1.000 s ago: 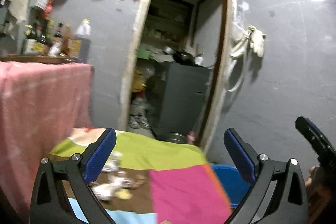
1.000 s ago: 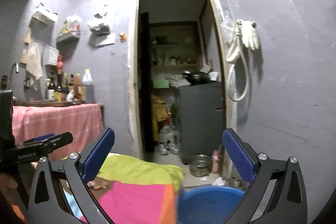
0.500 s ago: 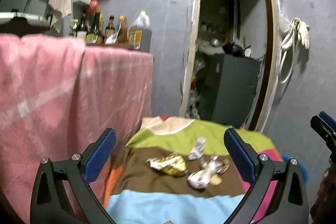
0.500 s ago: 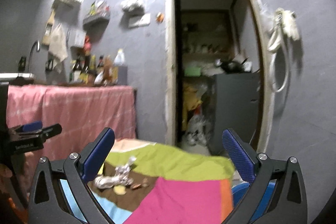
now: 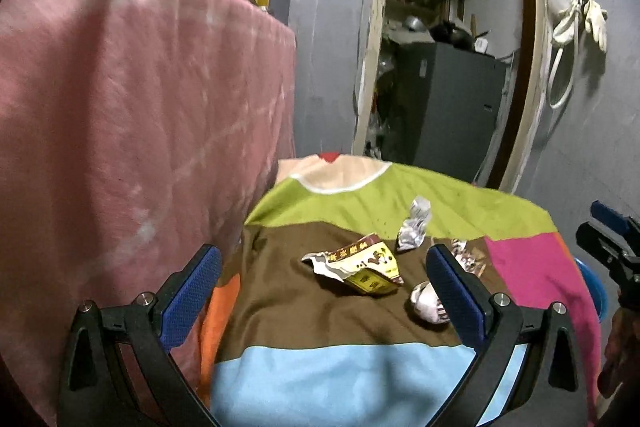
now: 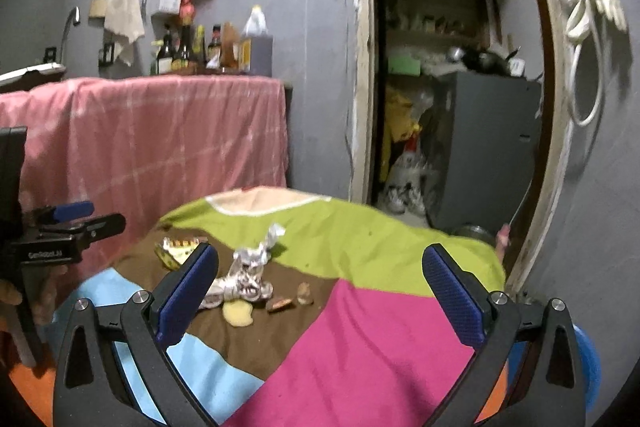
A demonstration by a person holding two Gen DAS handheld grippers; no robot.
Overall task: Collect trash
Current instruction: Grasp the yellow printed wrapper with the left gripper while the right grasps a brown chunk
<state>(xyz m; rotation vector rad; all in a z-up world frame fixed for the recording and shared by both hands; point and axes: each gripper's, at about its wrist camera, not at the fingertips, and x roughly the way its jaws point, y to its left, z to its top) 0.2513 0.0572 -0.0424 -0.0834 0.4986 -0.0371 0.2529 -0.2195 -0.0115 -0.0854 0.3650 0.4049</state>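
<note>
Approach step: left gripper (image 5: 324, 287) and right gripper (image 6: 320, 287), fingers spread and empty, hover near the yellow wrapper (image 5: 360, 269); next, descend and pinch it.

Left hand-held gripper (image 5: 323, 281) jaws wide apart, right hand-held gripper (image 6: 320, 277) likewise, both empty

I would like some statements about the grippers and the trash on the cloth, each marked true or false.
1. Both grippers, left gripper and right gripper, are open and hold nothing. True.
2. The yellow wrapper lies on the brown stripe of the colourful cloth. True.
3. The crumpled foil wrapper lies on the pink patch. False: it lies on the brown stripe.
4. The blue basin stands on the cloth. False: it is beside it, lower down.
</note>
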